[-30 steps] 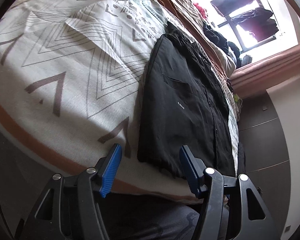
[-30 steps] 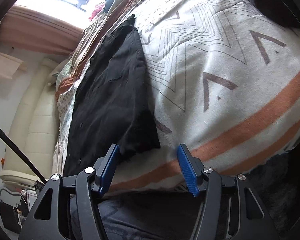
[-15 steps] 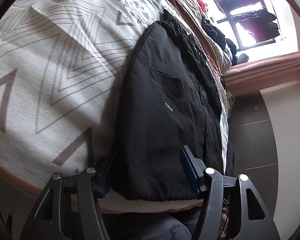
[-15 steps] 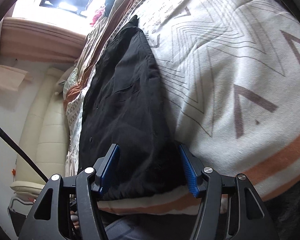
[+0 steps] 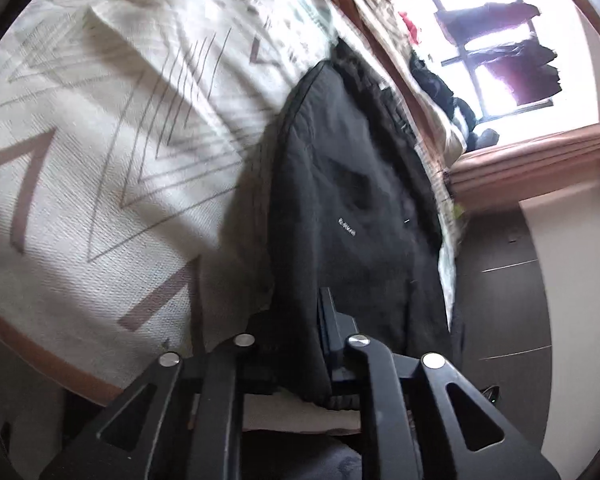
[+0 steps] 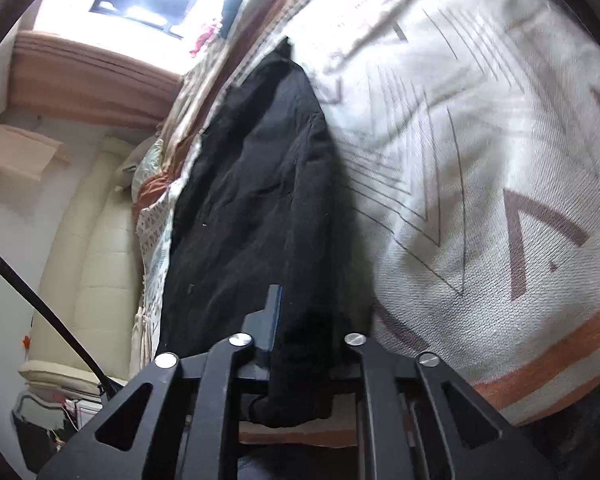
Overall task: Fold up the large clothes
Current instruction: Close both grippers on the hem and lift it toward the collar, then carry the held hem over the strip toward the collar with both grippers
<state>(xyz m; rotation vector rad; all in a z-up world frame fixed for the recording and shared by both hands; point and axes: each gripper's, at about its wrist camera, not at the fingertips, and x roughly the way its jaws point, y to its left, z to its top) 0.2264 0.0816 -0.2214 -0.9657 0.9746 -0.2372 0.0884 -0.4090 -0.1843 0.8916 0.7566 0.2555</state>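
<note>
A black jacket (image 5: 352, 200) lies lengthwise on a white blanket with grey zigzag lines (image 5: 100, 128). My left gripper (image 5: 300, 320) is shut on the jacket's near hem, and the cloth bunches between the jaws. In the right wrist view the same black jacket (image 6: 256, 200) runs away from me, and my right gripper (image 6: 304, 320) is shut on its near hem at the other corner. The blue pads are mostly hidden by the cloth.
The bed's near edge with an orange stripe (image 6: 540, 364) is just below both grippers. A bright window with hanging clothes (image 5: 500, 48) is at the far end. A cream padded headboard (image 6: 92, 260) is at the left in the right wrist view. Dark cabinet fronts (image 5: 500, 280) stand right of the bed.
Both grippers moved forward over the jacket's near hem and closed on it. The hem is now bunched up in the jaws.
</note>
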